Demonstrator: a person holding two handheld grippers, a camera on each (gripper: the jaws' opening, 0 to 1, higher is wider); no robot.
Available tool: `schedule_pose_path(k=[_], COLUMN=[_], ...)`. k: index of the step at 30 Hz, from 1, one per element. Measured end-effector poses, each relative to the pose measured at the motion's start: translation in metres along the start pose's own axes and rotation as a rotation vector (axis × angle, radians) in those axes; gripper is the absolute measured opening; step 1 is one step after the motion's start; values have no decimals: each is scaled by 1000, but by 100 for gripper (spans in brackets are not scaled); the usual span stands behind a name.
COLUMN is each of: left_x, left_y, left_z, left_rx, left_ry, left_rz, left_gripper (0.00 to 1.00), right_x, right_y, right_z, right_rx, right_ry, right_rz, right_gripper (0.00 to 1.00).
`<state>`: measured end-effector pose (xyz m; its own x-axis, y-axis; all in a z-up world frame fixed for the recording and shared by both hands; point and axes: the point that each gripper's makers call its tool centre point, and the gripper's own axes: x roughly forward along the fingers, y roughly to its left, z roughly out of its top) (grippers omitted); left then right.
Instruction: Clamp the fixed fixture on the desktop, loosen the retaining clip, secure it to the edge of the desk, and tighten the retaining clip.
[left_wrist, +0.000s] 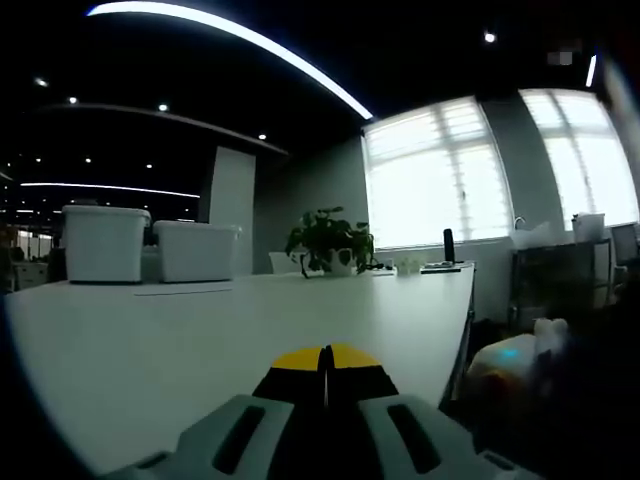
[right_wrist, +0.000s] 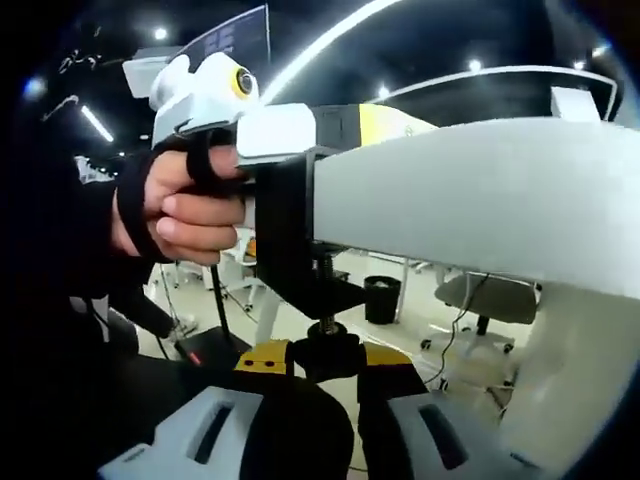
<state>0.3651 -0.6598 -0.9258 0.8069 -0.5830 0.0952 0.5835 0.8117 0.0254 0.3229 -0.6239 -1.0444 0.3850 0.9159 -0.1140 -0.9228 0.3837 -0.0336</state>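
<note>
Right gripper (right_wrist: 325, 365) pinched the black screw knob (right_wrist: 327, 350) under the black C-shaped clamp (right_wrist: 290, 250) on the white desk edge (right_wrist: 470, 200) — left gripper (left_wrist: 325, 375) sat pressed together on the desktop.

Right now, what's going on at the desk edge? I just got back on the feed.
A black clamp fixture sits hooked over the edge of the white desk. A person's hand holds the left gripper against the fixture from above; its jaws look closed. From below, the right gripper has its yellow-tipped jaws at the black screw knob under the desk edge, apparently to turn it. Whether the clamp is tight yet can't be told.
</note>
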Motion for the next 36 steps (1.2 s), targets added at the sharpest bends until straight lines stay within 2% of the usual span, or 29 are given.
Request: schedule_pose_path(k=[9, 16, 21, 23, 26, 28, 31, 32, 36], left_x=[1, 1, 2, 2, 2, 2, 1, 1, 1], left_y=[0, 0, 0, 1, 1, 1, 1, 1, 1], left_z=[0, 0, 1, 1, 1, 1, 1, 1, 1], left_rx=[1, 0, 1, 1, 4, 4, 6, 7, 10], left_ry=[-1, 0, -1, -2, -5, -4, -7, -8, -11], left_rz=[0, 0, 0, 0, 3, 2, 0, -1, -7], left_gripper=[1, 1, 1, 1, 1, 1, 1, 1, 1], right_x=[0, 1, -5, -9, -17, -20, -19, -16, -10], right_y=[1, 0, -7, -13, -15, -12, -2, 2, 9], right_z=[0, 0, 1, 0, 2, 1, 0, 0, 4], right_rx=[5, -12, -46, 1, 36, 41, 97, 94, 38], right_ry=[-23, -7, 12, 31, 13, 26, 20, 22, 33], right_rz=[69, 47, -64, -145, -250, -316, -409, -426, -567], right_gripper=[22, 23, 30, 35, 36, 38, 44, 45, 49])
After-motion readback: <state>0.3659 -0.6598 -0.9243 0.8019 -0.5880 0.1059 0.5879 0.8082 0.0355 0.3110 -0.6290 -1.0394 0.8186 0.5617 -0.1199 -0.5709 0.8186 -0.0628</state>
